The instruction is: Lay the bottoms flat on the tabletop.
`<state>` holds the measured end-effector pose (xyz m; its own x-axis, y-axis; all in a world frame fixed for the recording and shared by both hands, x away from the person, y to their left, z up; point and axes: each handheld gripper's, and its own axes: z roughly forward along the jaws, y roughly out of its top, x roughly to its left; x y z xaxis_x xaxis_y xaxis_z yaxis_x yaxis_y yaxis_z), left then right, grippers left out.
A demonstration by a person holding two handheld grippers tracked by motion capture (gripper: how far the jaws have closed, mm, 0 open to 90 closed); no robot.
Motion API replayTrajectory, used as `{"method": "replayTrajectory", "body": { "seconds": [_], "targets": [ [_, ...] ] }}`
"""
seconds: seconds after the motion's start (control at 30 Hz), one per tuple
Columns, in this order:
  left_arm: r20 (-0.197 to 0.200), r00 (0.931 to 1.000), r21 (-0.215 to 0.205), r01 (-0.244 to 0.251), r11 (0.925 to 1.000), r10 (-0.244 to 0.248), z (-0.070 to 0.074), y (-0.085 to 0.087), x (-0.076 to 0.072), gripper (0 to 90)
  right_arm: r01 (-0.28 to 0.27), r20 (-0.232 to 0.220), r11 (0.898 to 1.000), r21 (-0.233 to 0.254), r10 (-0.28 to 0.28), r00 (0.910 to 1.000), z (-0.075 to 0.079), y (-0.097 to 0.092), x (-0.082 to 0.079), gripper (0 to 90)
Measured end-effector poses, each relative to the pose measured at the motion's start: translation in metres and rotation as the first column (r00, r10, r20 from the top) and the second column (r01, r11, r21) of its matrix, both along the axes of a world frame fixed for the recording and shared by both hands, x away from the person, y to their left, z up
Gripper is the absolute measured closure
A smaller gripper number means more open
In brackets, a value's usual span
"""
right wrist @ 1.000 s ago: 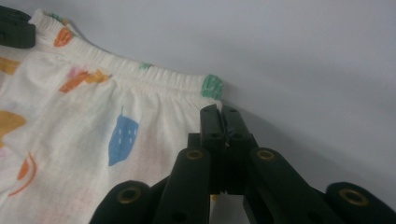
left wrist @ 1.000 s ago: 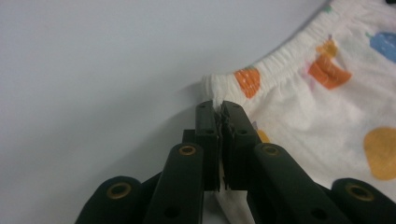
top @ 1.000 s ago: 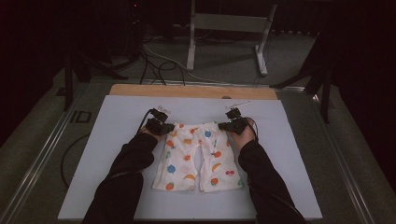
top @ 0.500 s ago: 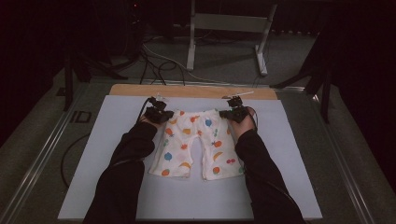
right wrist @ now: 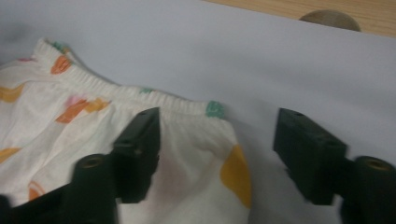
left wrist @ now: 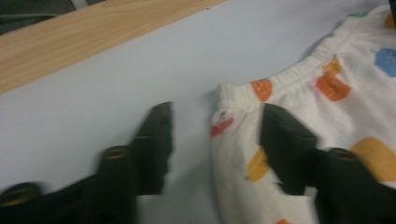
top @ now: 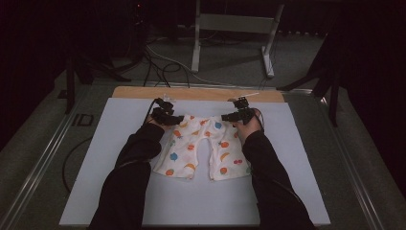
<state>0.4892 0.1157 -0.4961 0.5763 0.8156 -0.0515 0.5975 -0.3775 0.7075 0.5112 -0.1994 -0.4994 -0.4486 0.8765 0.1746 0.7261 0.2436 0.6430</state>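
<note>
Both hands have slid the fruit-print shorts (top: 201, 148) farther up the white mat (top: 115, 143) toward the wooden strip (top: 201, 93) at its far edge since a second ago, and the garment now lies flatter, its two legs spread apart and pointing back at the person. Within the last half second the jaws of both grippers have been opening, and nothing is pinched between them now.

In the left gripper view, the left gripper (left wrist: 215, 140) stands about half open astride the waistband's corner: one jaw rests over the printed cloth, the other over bare mat just beside the hem, with the elastic edge running away beyond the tips. The right gripper (right wrist: 217, 149) mirrors this at the opposite waistband corner, spread wide, one jaw above the fabric and one over the mat; whether either tip brushes the cloth is hard to tell through the blur.

That placement reads as a release after a pull. Holding the two waist corners let the person drag and tension the shorts evenly, so they settle smooth, waistband nearest the wooden strip and parallel to it. The shorts sit centred on the mat, each corner right under its gripper.
</note>
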Motion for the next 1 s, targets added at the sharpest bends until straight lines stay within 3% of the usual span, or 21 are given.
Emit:
{"method": "replayTrajectory", "body": {
  "seconds": [0.13, 0.33, 0.5, 0.7, 1.0],
  "targets": [
    [-0.001, 0.9995, -0.032, 0.031, 0.9990, -0.031, 0.006, -0.005, -0.006, 16.4, -0.030, 0.026, 0.999, 0.036, 0.029, 0.9992, 0.011, -0.001, -0.006, 13.2],
    [0.005, 0.9972, -0.083, 0.075, 0.9937, -0.075, 0.018, -0.005, -0.017, 1.2, -0.062, 0.055, 0.995, 0.072, 0.058, 0.9968, 0.022, -0.003, -0.017, 10.8],
    [0.012, 0.9930, -0.114, 0.118, 0.9865, -0.117, 0.030, -0.003, -0.030, 0.2, -0.085, 0.054, 0.994, 0.074, 0.081, 0.9953, 0.028, -0.002, -0.023, 10.8],
    [0.032, 0.9856, -0.109, 0.169, 0.9796, -0.166, 0.044, 0.005, -0.046, 0.1, -0.139, 0.076, 0.988, 0.064, 0.134, 0.9881, 0.041, 0.004, -0.036, 11.0],
    [0.055, 0.9757, -0.123, 0.218, 0.9682, -0.212, 0.056, 0.017, -0.072, 0.0, -0.245, 0.068, 0.963, 0.114, 0.239, 0.9686, 0.051, 0.014, -0.061, 11.0]
  ]
}}
